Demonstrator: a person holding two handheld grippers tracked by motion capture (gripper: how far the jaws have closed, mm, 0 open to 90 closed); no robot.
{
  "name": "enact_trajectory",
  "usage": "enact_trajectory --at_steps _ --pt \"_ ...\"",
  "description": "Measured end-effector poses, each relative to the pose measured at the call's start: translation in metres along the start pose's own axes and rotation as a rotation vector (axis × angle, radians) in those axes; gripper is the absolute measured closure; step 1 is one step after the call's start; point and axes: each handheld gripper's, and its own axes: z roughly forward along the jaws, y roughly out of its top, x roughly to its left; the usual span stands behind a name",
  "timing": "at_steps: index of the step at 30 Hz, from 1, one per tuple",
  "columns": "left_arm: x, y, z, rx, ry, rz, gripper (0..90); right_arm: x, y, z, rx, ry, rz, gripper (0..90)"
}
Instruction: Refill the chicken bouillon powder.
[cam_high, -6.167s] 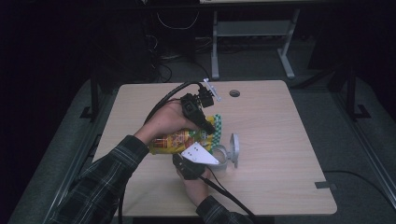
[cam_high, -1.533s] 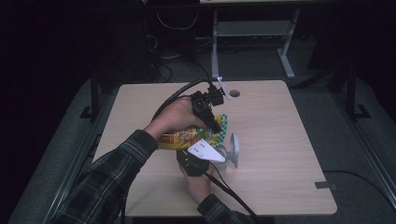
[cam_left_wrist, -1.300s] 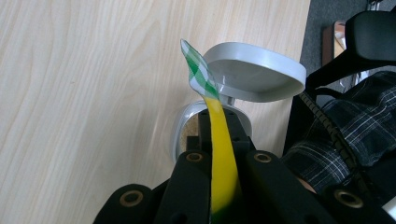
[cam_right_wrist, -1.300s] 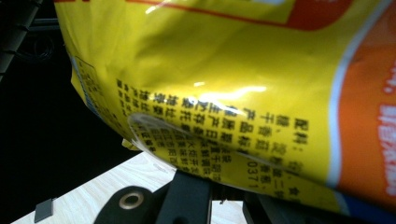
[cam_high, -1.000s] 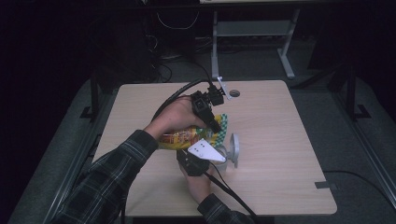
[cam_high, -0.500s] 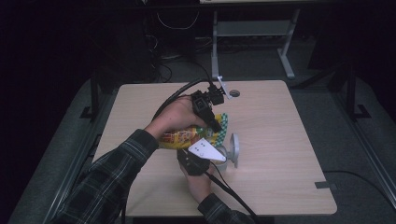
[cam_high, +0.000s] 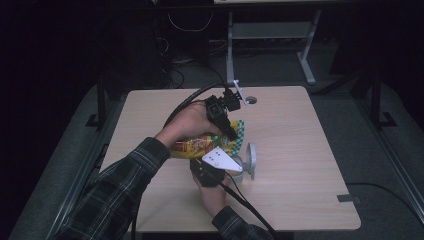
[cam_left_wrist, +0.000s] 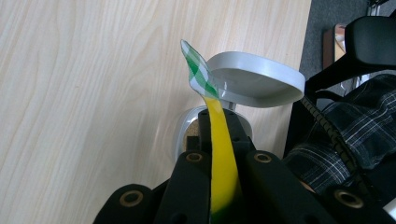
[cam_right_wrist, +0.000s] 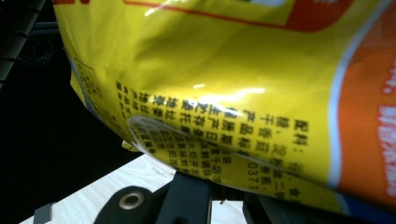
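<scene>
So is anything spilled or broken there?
Nothing spilled or broken. The left gripper pinches the yellow bag by its edge, over a grey tub whose lid stands open.

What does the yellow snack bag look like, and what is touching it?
The snack bag is shiny yellow plastic with orange and red patches, small black print, and a green-and-white checked end. It is held above the wooden table, lying roughly sideways. The left gripper is shut on its flat edge near the checked end, which reaches under the open lid of a grey container. The right gripper is close beneath the bag.
</scene>
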Motion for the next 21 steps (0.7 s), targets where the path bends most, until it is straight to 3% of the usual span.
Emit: enact_trajectory --at_steps 21 --pt "0.0006 0.0039 0.0010 0.007 0.001 -0.001 89.9 -0.0025 0.0016 -0.0004 -0.006 -0.001 0.007 90.0"
